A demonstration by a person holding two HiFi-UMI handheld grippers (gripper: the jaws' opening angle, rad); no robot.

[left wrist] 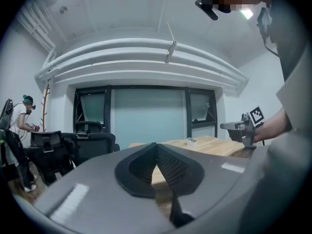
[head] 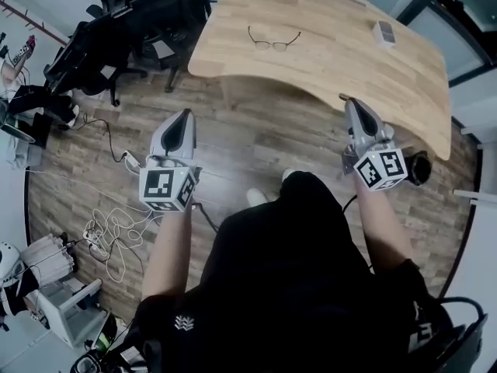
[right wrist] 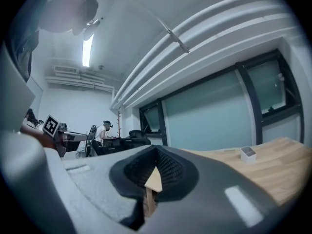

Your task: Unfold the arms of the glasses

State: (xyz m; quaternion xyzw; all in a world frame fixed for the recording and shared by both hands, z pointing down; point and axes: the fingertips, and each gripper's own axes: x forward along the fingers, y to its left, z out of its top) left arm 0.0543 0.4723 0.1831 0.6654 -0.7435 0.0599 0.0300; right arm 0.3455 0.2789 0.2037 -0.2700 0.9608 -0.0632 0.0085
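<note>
Thin-framed glasses [head: 273, 42] lie on the far part of the wooden table [head: 342, 68]; I cannot tell how their arms stand. My left gripper [head: 185, 115] hangs shut over the floor, well short of the table's near edge, with nothing in it. At the table's near right edge my right gripper [head: 348, 101] is also shut and empty. In the left gripper view the jaws meet at the left gripper [left wrist: 156, 146], and the glasses are not visible there. In the right gripper view the right gripper [right wrist: 156, 151] shows its pads pressed together.
A small white box [head: 384, 33] stands on the table's far right. Black office chairs [head: 132, 22] crowd the table's left end. Cables [head: 109, 231] trail on the wooden floor at the left. Another person [left wrist: 23, 116] stands far left by the chairs.
</note>
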